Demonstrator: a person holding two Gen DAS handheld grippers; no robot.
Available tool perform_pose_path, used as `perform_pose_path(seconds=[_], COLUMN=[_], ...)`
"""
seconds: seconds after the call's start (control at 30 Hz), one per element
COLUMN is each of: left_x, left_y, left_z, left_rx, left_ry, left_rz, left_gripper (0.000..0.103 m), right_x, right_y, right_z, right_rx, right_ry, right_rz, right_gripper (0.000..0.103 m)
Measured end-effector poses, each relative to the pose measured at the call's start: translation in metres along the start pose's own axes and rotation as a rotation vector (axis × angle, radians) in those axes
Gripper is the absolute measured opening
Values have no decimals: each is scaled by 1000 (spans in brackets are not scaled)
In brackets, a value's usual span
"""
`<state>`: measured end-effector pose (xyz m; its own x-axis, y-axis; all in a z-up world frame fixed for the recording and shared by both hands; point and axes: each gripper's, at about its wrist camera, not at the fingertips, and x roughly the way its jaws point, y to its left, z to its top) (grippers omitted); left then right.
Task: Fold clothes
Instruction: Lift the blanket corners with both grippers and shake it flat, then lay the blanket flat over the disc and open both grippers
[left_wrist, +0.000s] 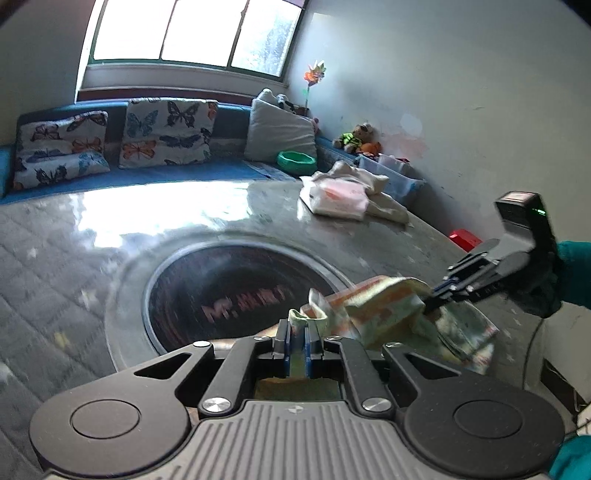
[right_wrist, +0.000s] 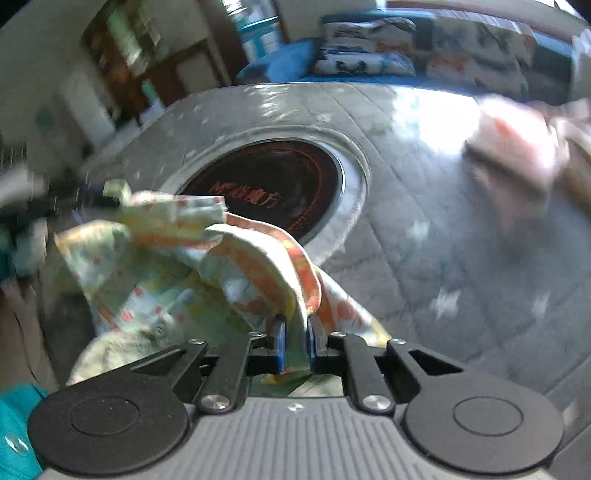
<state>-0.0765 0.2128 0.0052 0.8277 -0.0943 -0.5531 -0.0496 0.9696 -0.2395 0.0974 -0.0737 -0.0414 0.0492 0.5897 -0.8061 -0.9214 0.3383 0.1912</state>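
Patterned garment (left_wrist: 388, 314) stretched sideways between both claws.

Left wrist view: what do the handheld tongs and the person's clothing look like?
Right tongs: black linkage, blue-edged fingers, a boxy black top module with a small green light. Left tongs: black arms, silver screws, ribbed grey body, two round black discs. Teal sleeve, dark glove.

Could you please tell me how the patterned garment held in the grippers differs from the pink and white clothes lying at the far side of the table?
The patterned garment hangs bunched in the air, clamped by the left gripper and the right gripper; the pink and white clothes rest on the table, touched by neither. The garment is greenish with orange trim and small prints; the clothes are pale pink and cream. Both are soft fabric.
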Motion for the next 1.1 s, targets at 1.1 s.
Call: perform_pose_path(seconds=[1.1], left_x=[156], left_y=[27], left_z=[41], left_rx=[-96], left_ry=[234], left_rz=[111], left_gripper=[21], right_x=[82], right_y=[-15], right_z=[66], right_rx=[69], right_ry=[-78], right_rz=[-235], right_gripper=[38])
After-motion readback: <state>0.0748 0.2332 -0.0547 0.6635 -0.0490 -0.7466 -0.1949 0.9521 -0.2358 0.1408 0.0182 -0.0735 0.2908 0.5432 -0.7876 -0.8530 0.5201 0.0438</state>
